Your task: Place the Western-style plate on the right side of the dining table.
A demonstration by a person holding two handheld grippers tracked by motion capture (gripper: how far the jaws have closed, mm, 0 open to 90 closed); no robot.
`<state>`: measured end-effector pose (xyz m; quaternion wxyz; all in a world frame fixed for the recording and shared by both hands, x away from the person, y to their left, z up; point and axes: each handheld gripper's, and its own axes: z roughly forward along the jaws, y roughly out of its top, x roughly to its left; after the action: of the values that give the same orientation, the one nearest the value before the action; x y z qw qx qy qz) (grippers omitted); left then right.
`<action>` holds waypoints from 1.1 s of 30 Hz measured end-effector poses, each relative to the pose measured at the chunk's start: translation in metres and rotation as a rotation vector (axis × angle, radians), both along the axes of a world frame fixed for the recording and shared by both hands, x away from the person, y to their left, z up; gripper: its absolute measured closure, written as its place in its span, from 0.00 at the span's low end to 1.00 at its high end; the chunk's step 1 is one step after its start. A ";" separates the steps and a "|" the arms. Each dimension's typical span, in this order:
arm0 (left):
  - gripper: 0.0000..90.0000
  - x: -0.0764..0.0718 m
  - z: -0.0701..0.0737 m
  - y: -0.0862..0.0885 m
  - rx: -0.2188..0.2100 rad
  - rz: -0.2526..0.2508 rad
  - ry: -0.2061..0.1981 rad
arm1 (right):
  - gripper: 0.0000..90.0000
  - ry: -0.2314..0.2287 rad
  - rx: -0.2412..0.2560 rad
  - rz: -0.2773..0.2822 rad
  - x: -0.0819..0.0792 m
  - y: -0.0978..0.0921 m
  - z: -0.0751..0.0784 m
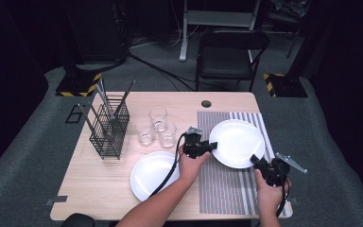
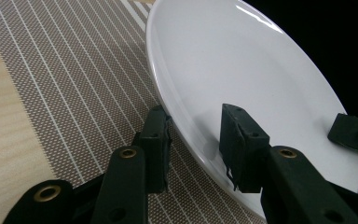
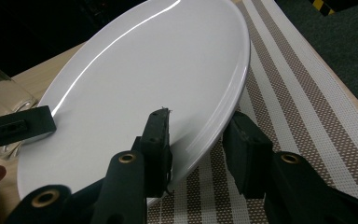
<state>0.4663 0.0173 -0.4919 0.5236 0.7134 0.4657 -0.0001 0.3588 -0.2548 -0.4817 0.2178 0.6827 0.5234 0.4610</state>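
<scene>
A white plate (image 1: pixel 236 142) lies on a striped placemat (image 1: pixel 222 189) at the right of the wooden table. My left gripper (image 1: pixel 211 146) is at the plate's left rim and my right gripper (image 1: pixel 256 161) at its near right rim. In the left gripper view the plate (image 2: pixel 242 60) passes between the jaws of my left gripper (image 2: pixel 193 116), one under the rim and one over it, with a gap. In the right gripper view my right gripper (image 3: pixel 198 121) straddles the plate (image 3: pixel 144 70) rim the same way. Both stand open.
A second white plate (image 1: pixel 151 176) sits on the bare table (image 1: pixel 94 179) left of the mat. Three glasses (image 1: pixel 158 118) stand behind it, beside a black wire rack (image 1: pixel 108 127) holding utensils. A black chair (image 1: pixel 231 52) is beyond the table.
</scene>
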 end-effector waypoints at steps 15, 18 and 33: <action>0.70 0.000 -0.020 -0.009 0.021 0.004 0.039 | 0.68 0.037 0.000 -0.024 0.006 -0.006 -0.020; 0.70 0.000 -0.020 -0.010 0.024 0.004 0.045 | 0.68 0.041 0.002 -0.025 0.006 -0.008 -0.022; 0.70 0.001 -0.025 -0.014 0.038 0.013 0.054 | 0.68 0.065 0.006 -0.041 0.009 -0.011 -0.031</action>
<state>0.4668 0.0036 -0.5173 0.4971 0.7200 0.4842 -0.0071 0.3680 -0.2658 -0.5130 0.2079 0.7085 0.5149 0.4356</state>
